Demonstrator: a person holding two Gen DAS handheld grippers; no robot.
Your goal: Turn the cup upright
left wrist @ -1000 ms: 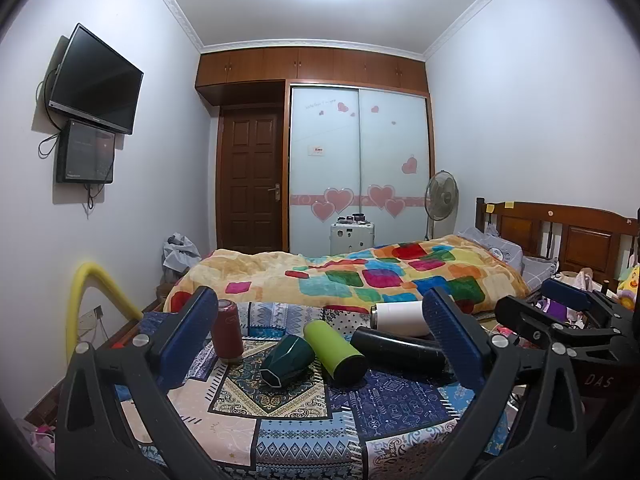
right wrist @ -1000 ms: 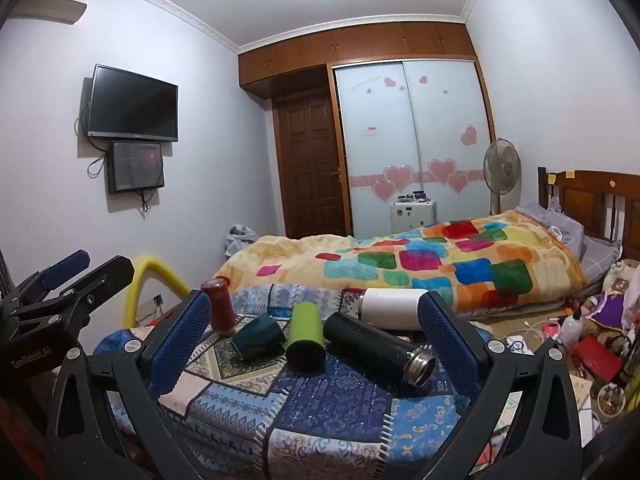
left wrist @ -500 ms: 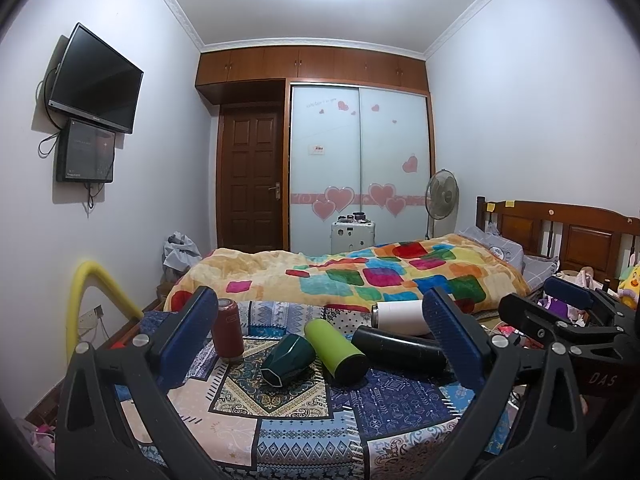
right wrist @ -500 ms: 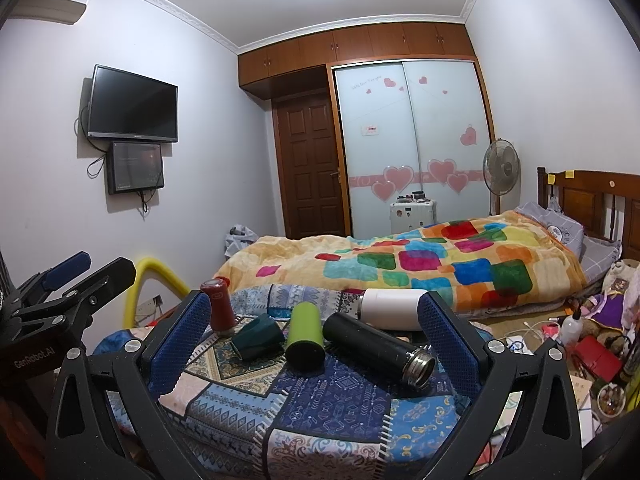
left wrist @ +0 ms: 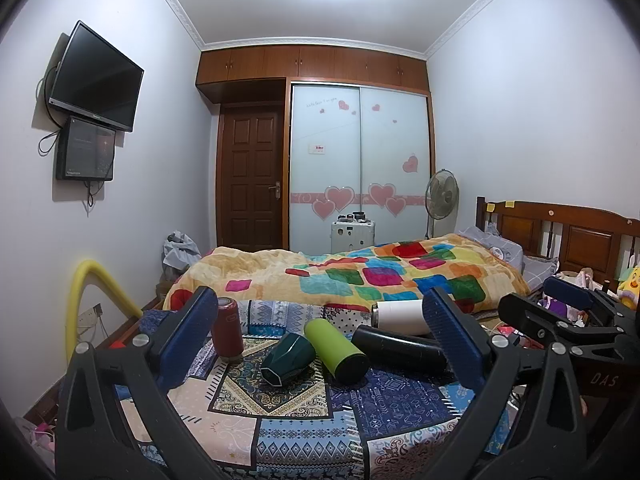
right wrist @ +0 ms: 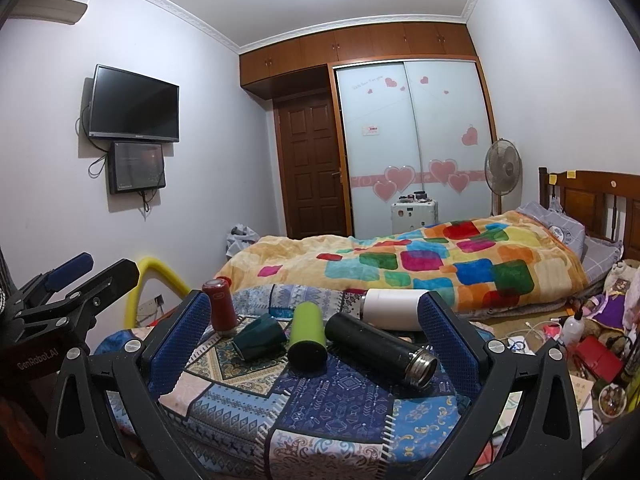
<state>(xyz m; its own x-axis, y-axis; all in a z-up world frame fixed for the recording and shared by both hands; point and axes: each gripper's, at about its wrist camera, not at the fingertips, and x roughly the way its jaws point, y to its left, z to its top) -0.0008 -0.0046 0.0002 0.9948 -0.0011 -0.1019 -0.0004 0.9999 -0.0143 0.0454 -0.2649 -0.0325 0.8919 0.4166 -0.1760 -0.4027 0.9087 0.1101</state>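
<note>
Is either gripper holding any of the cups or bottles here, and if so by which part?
Nothing is held. The left gripper and right gripper are both open, short of the containers lying on the patterned cloth.

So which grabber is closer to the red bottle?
Left, probably. The left gripper has the standing red bottle right beside its left finger; the right gripper sits further right, nearer the black flask.
</note>
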